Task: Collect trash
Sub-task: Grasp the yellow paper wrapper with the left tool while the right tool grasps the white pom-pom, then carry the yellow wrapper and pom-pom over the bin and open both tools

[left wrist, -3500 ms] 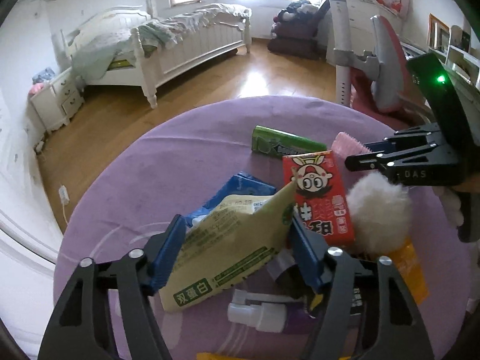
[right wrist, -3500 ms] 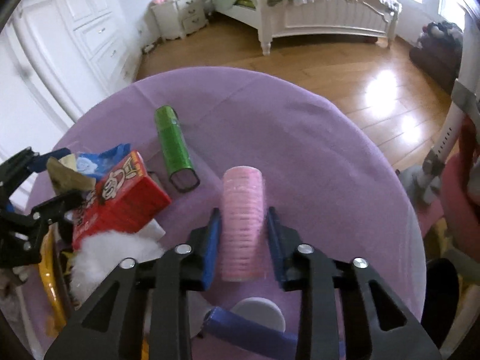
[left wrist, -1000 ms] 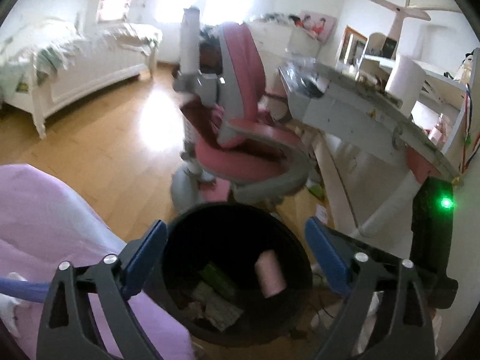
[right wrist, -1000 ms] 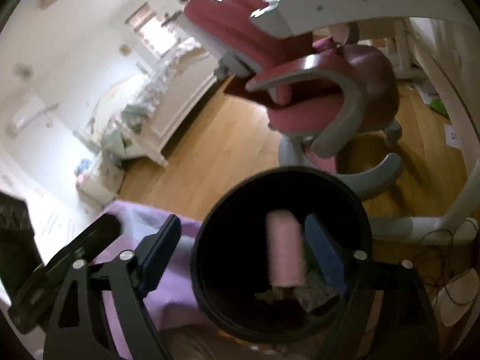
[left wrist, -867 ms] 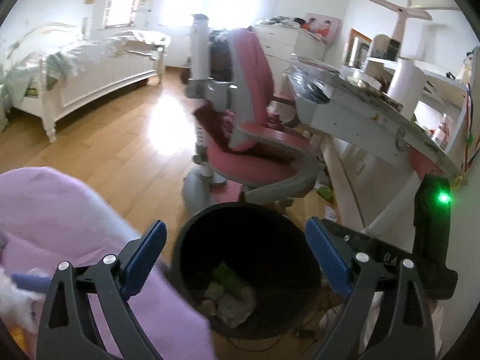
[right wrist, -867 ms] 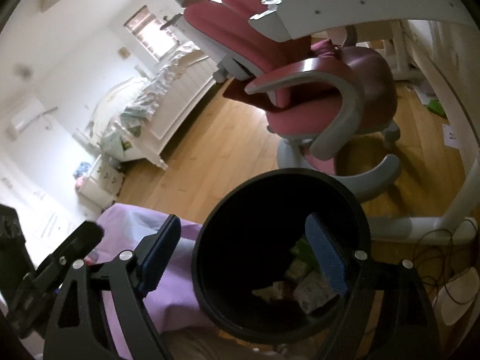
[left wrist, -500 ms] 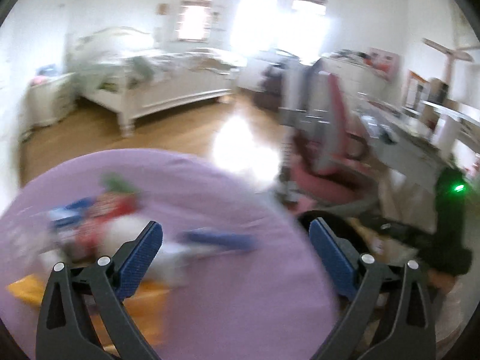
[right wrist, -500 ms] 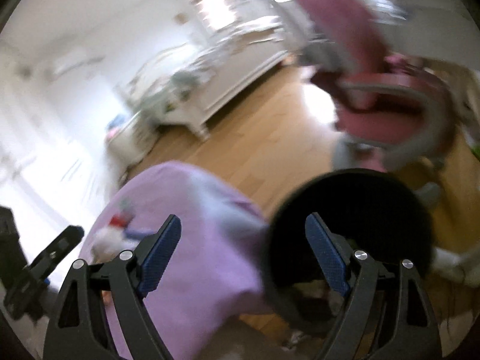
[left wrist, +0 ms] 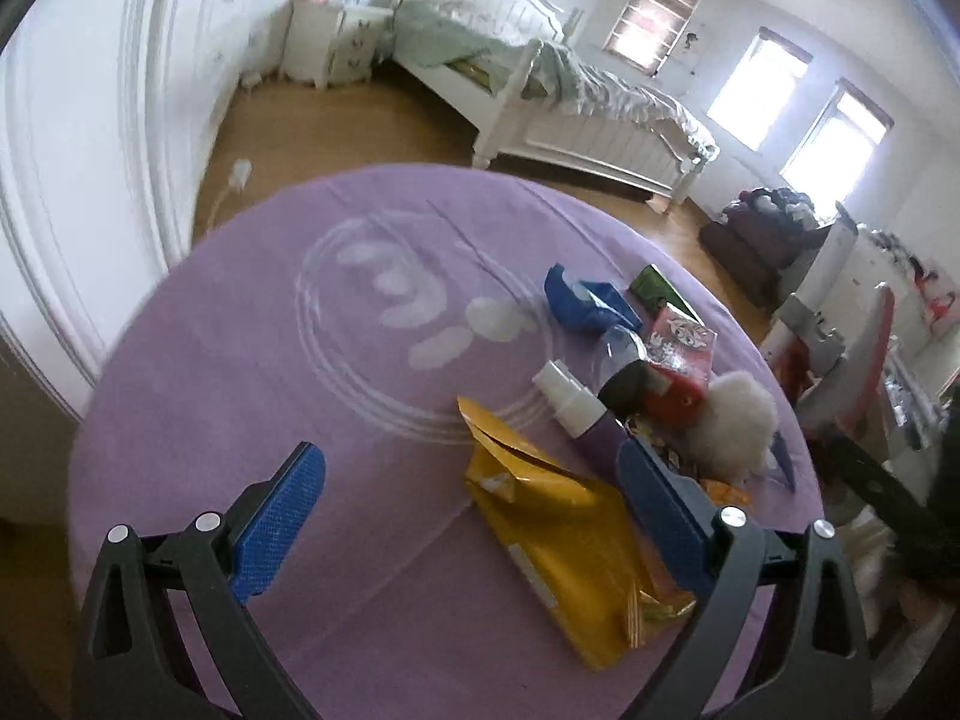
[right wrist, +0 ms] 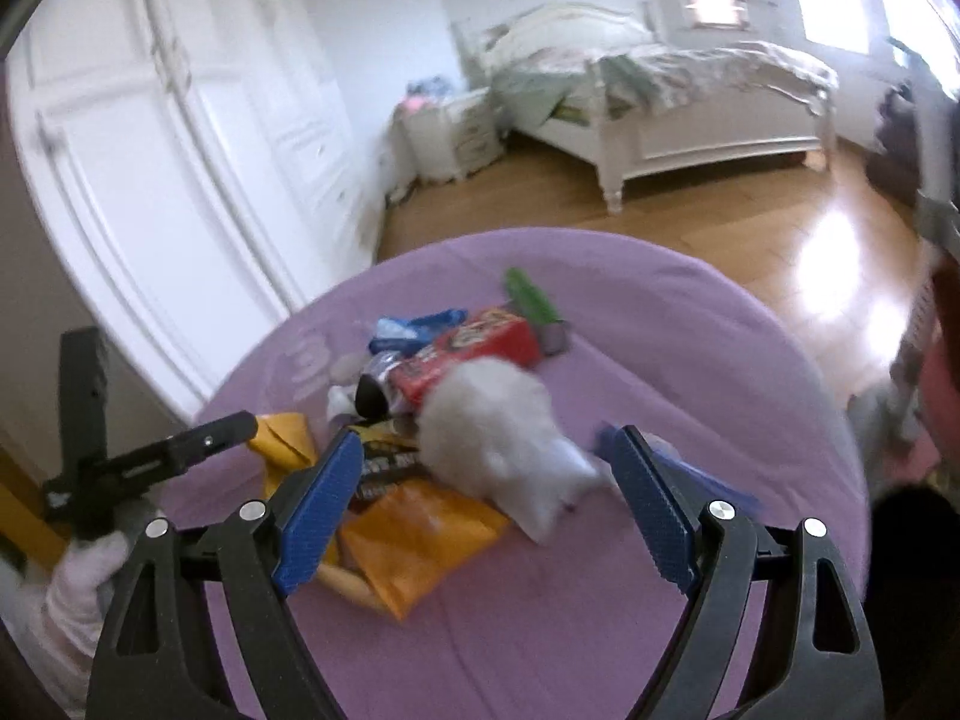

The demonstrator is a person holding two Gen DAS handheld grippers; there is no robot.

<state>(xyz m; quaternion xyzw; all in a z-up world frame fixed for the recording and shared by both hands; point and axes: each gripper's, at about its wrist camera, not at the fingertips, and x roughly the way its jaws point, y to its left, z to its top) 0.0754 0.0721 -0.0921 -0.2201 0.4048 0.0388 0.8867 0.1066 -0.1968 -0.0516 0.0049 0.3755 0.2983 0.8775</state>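
Both grippers, left (left wrist: 471, 516) and right (right wrist: 486, 504), hang spread and empty above a purple cloth (left wrist: 270, 360) in a bedroom with a white bed (left wrist: 558, 102). Trash clusters there: yellow bag (left wrist: 564, 534), red box (left wrist: 681, 354), white puff (right wrist: 489, 420).

I am looking down at a heap of trash lying on the round purple table (left wrist: 228, 360). A yellow packet (left wrist: 558, 540) is lying flat nearest me, its torn top gaping. Just beyond it a small spray bottle (left wrist: 579, 405) with a white cap is lying on its side. A red carton (left wrist: 681, 354) with a cartoon face is resting behind the bottle, touching a white fluffy ball (left wrist: 735, 423). A crumpled blue wrapper (left wrist: 591, 300) is sitting farther back, and a green packet (left wrist: 657, 291) is lying just beside it. An orange packet (right wrist: 420, 540) is poking out from under the fluffy ball.
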